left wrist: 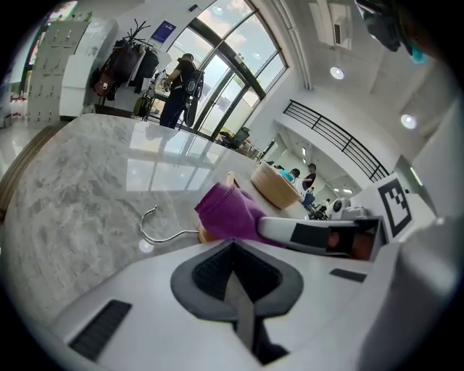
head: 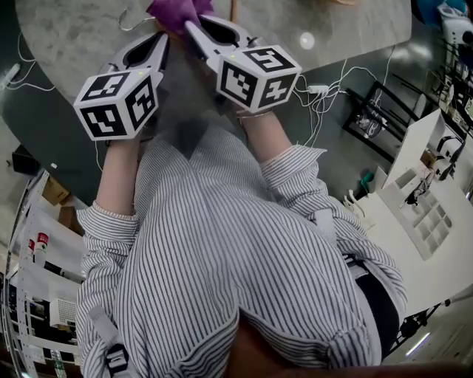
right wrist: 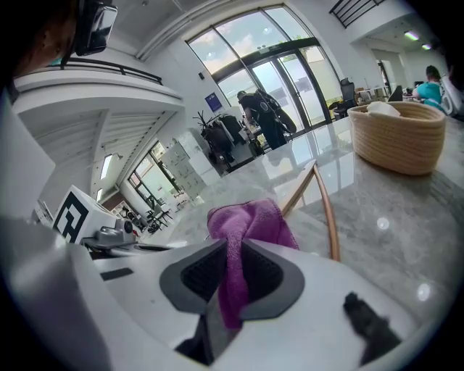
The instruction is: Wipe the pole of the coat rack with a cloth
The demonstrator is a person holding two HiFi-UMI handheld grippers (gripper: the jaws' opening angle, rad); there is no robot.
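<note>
A purple cloth (head: 176,10) is pinched in my right gripper (head: 190,26), whose jaws are shut on it over a grey marble table (head: 74,37). In the right gripper view the cloth (right wrist: 246,221) bunches up out of the right gripper (right wrist: 233,253). My left gripper (head: 164,38) is just left of it, shut with nothing between its jaws. In its own view, the left gripper (left wrist: 232,248) points at the cloth (left wrist: 228,211). A wooden hanger (right wrist: 324,206) with a metal hook (left wrist: 154,226) lies under the cloth. No coat rack pole shows nearby.
A woven basket (right wrist: 400,136) stands further along the table. A coat rack hung with clothes (left wrist: 134,54) stands far off by the glass doors, with a person (left wrist: 179,87) beside it. White shelves and cables (head: 325,92) are on the floor to my right.
</note>
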